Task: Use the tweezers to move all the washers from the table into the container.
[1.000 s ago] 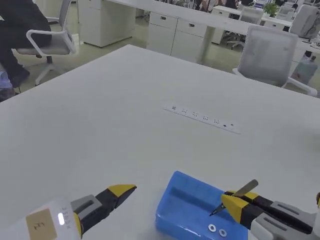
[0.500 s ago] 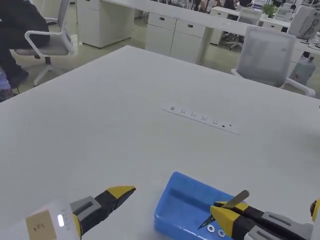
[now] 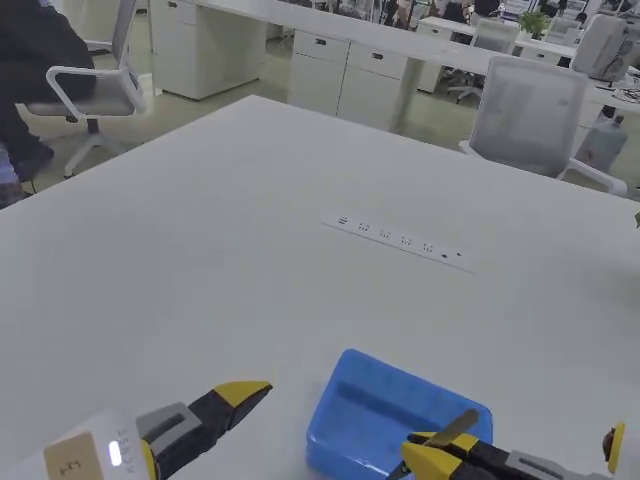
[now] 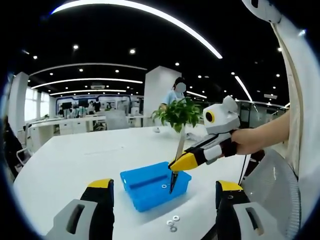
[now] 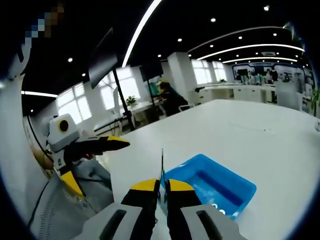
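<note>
A blue container (image 3: 385, 410) sits on the white table (image 3: 250, 230) near me. My right gripper (image 3: 420, 462) hovers over its near side, shut on the metal tweezers (image 3: 455, 428). In the right gripper view the tweezers (image 5: 162, 167) stick up between the closed jaws of the right gripper (image 5: 162, 184), with the container (image 5: 220, 180) just beyond and washers (image 5: 216, 206) lying inside it. My left gripper (image 3: 245, 392) rests open to the left of the container. In its own view, the left gripper (image 4: 164, 184) faces the container (image 4: 147, 190), and loose washers (image 4: 172, 223) lie on the table before it.
A flush power strip (image 3: 400, 240) crosses the table's middle. Grey office chairs (image 3: 540, 110) and white cabinets (image 3: 340, 70) stand beyond the far edge. A person sits at the far left (image 3: 40, 50). A potted plant (image 4: 177, 112) stands at the table's end.
My right gripper, still shut on the tweezers, has drawn back toward me and slightly left, sinking to the bottom of the head view. The left gripper has barely moved.
</note>
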The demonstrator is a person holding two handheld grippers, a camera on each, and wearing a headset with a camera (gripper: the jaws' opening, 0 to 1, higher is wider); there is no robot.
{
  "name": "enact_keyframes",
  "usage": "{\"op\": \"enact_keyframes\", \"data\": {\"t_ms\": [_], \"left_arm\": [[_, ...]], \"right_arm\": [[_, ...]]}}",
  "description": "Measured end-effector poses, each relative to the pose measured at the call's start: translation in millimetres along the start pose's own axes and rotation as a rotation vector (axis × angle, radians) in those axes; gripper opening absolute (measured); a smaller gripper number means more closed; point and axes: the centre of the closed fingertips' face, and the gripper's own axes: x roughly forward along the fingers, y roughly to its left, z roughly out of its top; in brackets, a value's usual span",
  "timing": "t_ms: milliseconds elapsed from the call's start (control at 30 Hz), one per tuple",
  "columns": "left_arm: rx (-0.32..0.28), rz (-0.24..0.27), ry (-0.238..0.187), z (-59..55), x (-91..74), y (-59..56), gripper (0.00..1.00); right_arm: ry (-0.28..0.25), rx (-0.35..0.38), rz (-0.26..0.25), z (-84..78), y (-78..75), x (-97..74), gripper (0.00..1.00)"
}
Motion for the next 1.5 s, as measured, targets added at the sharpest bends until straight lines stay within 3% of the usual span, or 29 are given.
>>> {"op": "enact_keyframes", "data": {"t_ms": [467,800,1133,1300,1500], "left_arm": [[0.001,-0.003,0.007,-0.6,0.5,-1.9,0.85],[0.005,0.001,0.008,-0.4,-0.4,-1.1,0.85],[0.008,0.002,0.012,-1.1,-0.5,-0.4,0.84],[0.012,0.004,0.016,-2.1,-0.3,0.0,0.84],[0.015,0.006,0.018,-2.6,-0.2,0.7,0.84]], "right_arm": [[0.078,0.045,0.053,-36.3,15.2,13.3,0.03],[0.108,0.057,0.066,-50.3,19.5,18.6,0.03],[0.144,0.013,0.053,-61.3,19.7,21.7,0.03],[0.159,-0.053,0.039,-62.4,19.7,21.7,0.03],[0.158,-0.067,0.043,-62.0,20.7,21.5,0.03]]}}
